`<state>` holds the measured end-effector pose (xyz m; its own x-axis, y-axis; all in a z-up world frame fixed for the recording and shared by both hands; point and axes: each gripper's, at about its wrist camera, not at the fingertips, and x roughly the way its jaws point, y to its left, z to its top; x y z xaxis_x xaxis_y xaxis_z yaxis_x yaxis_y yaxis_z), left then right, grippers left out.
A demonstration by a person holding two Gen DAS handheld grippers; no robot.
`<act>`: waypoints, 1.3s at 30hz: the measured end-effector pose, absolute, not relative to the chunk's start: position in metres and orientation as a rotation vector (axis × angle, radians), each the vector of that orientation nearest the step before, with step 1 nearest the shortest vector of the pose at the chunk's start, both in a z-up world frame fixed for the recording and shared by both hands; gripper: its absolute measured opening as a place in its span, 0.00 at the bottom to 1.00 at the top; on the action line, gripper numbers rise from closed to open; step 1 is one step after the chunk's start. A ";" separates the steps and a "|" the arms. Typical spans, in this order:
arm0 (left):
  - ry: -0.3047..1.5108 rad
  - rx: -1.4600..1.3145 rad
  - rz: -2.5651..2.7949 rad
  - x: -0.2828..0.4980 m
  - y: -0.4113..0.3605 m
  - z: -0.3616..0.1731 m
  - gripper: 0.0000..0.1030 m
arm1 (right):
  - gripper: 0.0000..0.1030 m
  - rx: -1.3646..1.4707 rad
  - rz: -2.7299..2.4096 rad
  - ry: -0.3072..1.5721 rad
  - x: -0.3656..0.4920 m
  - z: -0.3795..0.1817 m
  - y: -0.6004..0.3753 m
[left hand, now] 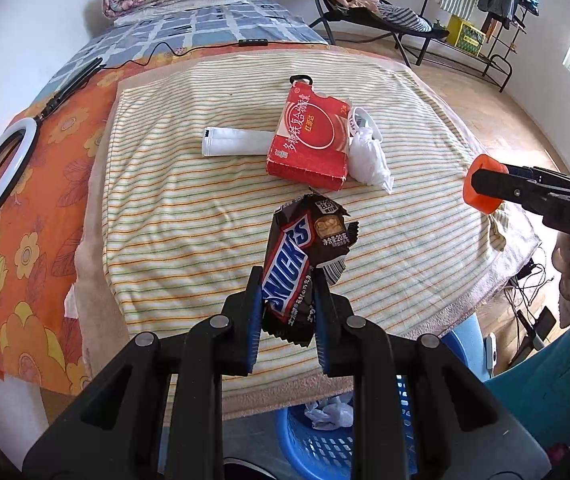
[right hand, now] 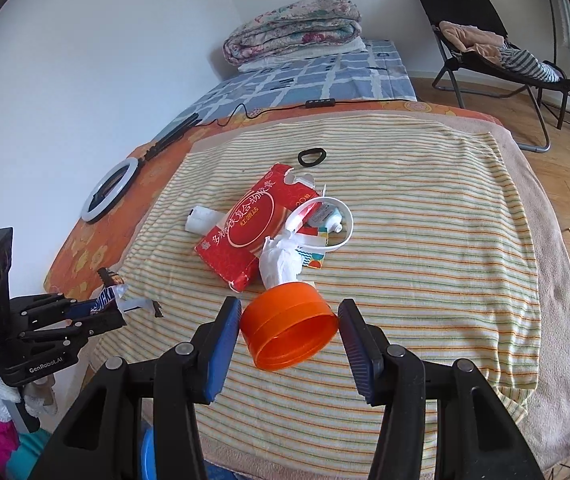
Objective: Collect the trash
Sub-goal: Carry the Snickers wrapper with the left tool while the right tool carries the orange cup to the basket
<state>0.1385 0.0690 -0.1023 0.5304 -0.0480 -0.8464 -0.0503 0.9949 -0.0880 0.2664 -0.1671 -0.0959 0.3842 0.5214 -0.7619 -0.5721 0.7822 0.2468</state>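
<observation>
My left gripper (left hand: 289, 280) is shut on a brown Snickers wrapper (left hand: 301, 256) and holds it above the near edge of the striped towel (left hand: 173, 216). My right gripper (right hand: 289, 320) is shut on an orange plastic cap (right hand: 289, 326), held above the towel (right hand: 425, 280). On the towel lie a torn red box (left hand: 309, 140), a crumpled white tissue (left hand: 369, 160), a white tube (left hand: 233, 142) and a white plastic ring (right hand: 347, 216). A blue basket (left hand: 321, 440) with white trash sits below the table edge.
A small black ring (left hand: 300, 79) lies at the towel's far side. A ring light (left hand: 1, 172) and its cable lie on the orange cloth at left. A bed with a folded quilt (right hand: 293, 30) and a folding chair (right hand: 493, 48) stand behind.
</observation>
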 end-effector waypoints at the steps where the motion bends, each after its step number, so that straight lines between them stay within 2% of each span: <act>1: 1.010 -0.111 -0.002 0.132 0.065 -0.101 0.21 | 0.51 -0.075 0.701 0.947 0.259 -0.094 -0.168; 16: 1.019 -0.145 -0.030 0.048 0.010 -0.112 0.21 | 0.51 -0.145 0.788 0.969 0.155 -0.089 -0.182; 39: 1.176 -0.229 0.022 0.010 -0.009 -0.191 0.21 | 0.51 -0.105 0.764 1.144 0.108 -0.159 -0.204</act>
